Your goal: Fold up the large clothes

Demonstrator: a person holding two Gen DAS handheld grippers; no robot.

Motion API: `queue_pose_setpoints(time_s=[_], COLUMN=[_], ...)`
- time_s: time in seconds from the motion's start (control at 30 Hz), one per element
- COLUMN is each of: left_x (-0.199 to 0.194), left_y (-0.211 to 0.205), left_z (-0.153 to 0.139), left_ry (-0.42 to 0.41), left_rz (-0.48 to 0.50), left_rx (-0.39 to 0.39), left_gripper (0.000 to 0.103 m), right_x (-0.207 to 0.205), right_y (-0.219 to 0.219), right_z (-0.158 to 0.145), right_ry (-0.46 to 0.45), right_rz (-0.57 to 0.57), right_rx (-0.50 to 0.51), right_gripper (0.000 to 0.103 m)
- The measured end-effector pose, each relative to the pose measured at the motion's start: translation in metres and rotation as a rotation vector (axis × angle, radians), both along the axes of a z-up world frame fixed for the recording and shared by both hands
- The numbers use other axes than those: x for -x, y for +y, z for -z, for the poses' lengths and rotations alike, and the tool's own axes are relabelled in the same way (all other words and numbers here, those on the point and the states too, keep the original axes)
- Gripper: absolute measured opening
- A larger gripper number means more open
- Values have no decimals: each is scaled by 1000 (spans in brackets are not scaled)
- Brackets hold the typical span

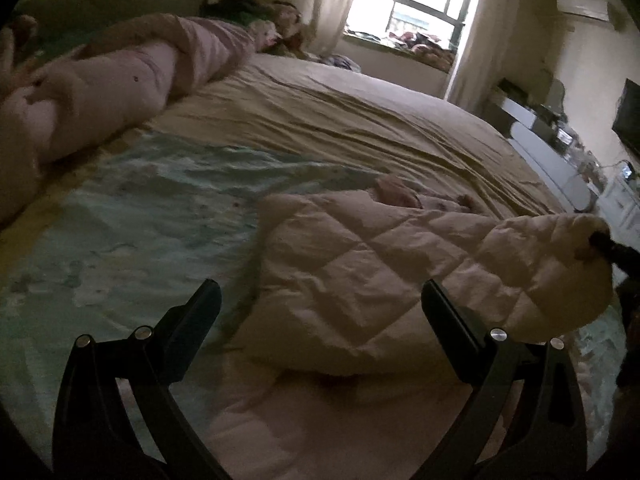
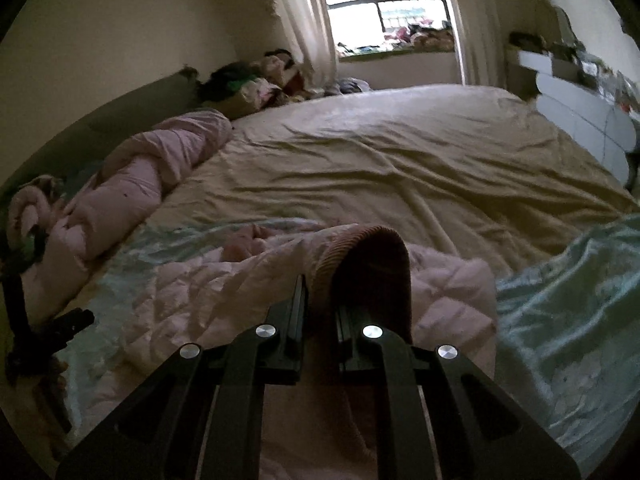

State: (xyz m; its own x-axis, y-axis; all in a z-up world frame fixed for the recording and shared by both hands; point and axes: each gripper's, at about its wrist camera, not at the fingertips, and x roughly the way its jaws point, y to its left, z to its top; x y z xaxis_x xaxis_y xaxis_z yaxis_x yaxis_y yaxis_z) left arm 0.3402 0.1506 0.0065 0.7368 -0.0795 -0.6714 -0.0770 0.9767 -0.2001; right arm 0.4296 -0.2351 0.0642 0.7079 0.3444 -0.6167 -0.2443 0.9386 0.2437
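A wide bed carries everything, covered by a wrinkled tan sheet. A pale green satin blanket lies across its near part. On that blanket rests a pink quilted jacket. A rolled pink duvet lies along the bed's left edge, by the headboard.

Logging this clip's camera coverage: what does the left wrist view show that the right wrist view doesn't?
Left wrist only: the open left gripper hovering over the quilted jacket, and a wall air conditioner.
Right wrist only: the right gripper shut on the jacket's ribbed cuff.
Both: the jacket, the tan sheet, the rolled pink duvet and the window.
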Motion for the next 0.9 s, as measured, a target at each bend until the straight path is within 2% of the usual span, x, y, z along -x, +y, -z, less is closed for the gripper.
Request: queue_pose_setpoints(time_s=[0.2, 0.27, 0.37, 0.6, 0.77, 0.83, 0.9], left_x=[-10, -11, -11, -13, -16, -17, -17], left_y=[-6, -11, -16, -16, -16, -17, -19], left_z=[24, 29, 34, 42, 42, 42, 43], left_ry=[-2, -8, -32, -24, -21, -16, -13], left_rz=[30, 62, 95, 155, 172, 178, 183], left_rx=[58, 48, -8, -4, 12, 9, 7], left_gripper=[94, 94, 94, 89, 89, 89, 89], right_x=[0, 1, 2, -3, -2, 0, 4], right_y=[5, 7, 11, 18, 21, 23, 22], right_z=[8, 10, 15, 31, 34, 32, 25], right_ry=[16, 18, 25, 79, 93, 94, 76], right_rz=[17, 24, 46, 101, 147, 155, 175], right_rx=[30, 42, 82, 132, 151, 167, 169], right_gripper=[10, 11, 11, 13, 21, 33, 40])
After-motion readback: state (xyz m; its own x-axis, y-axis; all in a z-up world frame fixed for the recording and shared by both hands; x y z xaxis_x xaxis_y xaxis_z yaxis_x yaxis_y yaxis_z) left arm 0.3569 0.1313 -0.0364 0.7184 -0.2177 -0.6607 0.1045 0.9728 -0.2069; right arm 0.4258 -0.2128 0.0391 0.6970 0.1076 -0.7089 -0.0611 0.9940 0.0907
